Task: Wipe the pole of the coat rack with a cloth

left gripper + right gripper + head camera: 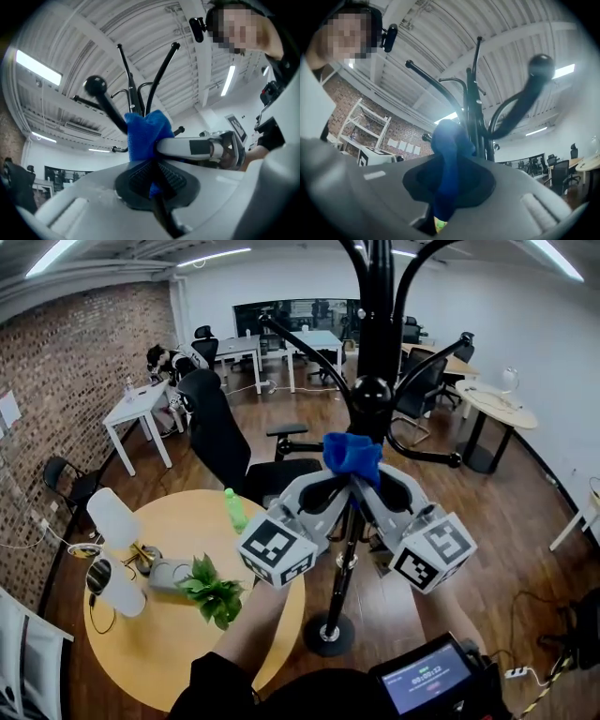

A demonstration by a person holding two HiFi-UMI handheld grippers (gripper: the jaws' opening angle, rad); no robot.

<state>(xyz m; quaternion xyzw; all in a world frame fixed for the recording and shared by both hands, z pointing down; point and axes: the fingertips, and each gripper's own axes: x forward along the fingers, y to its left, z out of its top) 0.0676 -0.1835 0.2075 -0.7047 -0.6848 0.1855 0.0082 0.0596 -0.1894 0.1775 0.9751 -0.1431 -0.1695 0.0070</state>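
The black coat rack pole (378,324) rises in the middle of the head view, its round base (328,635) on the wood floor. A blue cloth (352,456) is bunched against the pole just below the ball where the arms branch. My left gripper (337,486) and right gripper (371,486) meet under it, both shut on the cloth. In the left gripper view the cloth (145,136) sticks up from the closed pads (140,180), with the pole (136,101) behind it. The right gripper view shows the cloth (447,140) pinched beside the pole (473,117).
A round wooden table (178,652) at lower left carries a small plant (214,589), a green bottle (233,510) and white lamps (113,517). A black office chair (225,442) stands behind it. Curved rack arms (427,367) spread around the pole. A screen device (427,676) is at the bottom.
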